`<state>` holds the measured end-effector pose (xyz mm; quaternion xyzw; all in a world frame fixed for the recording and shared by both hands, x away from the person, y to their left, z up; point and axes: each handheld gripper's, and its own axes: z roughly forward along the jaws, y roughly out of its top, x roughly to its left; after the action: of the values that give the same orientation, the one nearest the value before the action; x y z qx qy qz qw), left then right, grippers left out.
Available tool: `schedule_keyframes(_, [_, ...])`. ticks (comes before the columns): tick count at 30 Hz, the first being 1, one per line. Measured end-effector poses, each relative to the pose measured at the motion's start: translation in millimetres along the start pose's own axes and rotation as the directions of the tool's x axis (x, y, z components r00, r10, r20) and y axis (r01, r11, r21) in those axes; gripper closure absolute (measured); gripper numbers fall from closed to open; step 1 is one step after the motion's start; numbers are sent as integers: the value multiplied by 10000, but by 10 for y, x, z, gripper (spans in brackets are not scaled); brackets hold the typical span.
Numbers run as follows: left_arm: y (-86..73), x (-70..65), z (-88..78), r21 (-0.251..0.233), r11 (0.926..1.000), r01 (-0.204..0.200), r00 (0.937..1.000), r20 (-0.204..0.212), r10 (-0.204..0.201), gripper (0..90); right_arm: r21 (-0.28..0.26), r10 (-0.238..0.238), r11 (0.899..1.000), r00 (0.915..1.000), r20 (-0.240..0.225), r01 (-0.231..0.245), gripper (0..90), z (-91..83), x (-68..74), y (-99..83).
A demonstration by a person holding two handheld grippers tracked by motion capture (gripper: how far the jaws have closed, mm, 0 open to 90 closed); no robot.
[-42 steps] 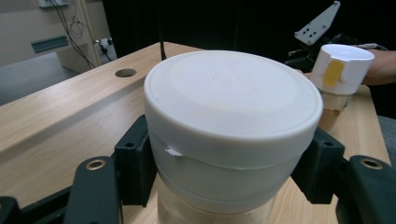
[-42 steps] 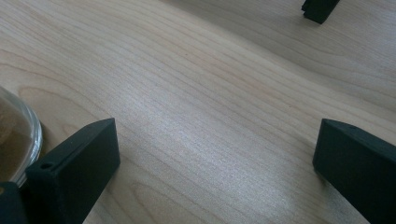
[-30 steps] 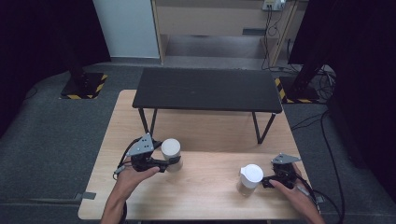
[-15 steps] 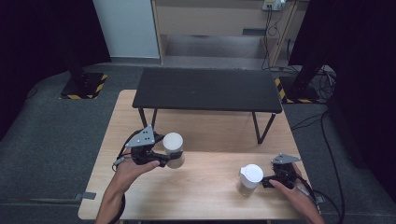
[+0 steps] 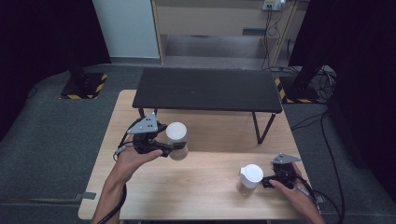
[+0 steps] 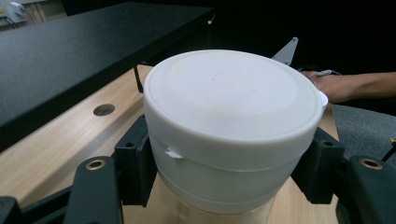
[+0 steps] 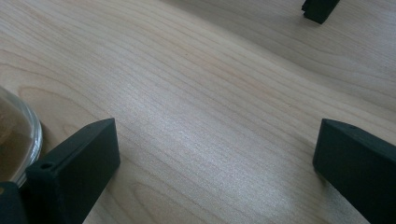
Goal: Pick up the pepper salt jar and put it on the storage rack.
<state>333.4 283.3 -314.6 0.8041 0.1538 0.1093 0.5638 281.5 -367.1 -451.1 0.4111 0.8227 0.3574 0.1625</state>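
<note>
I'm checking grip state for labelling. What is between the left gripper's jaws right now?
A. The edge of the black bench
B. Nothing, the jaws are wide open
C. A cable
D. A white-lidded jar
D: in the left gripper view the left gripper has its black jaws pressed against both sides of the white-lidded jar.

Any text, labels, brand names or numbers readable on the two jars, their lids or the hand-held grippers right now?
None: no readable text.
Jar held in the left hand-held gripper: its white lid is plain, no print.
Second jar by the right hand-held gripper: plain white lid, no label seen.
Yellow-black hazard stripes on a floor stand base: a sign, no words.
</note>
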Motion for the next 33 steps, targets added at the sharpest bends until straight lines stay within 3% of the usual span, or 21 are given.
schedule_keyframes(13, [296, 82, 45, -241, 9997, 24, 10000, 8, -24, 330, 2, 0, 10000, 10000, 0, 0, 14, 0, 0, 0])
schedule_keyframes(25, [555, 173, 56, -174, 9998, 88, 9998, -204, -92, 330, 2, 2, 10000, 10000, -3, -2, 14, 0, -1, 0])
schedule_keyframes(33, [715, 165, 53, -293, 9996, 24, 9995, -309, -33, 330, 2, 5, 10000, 10000, -3, -5, 14, 0, -1, 0])
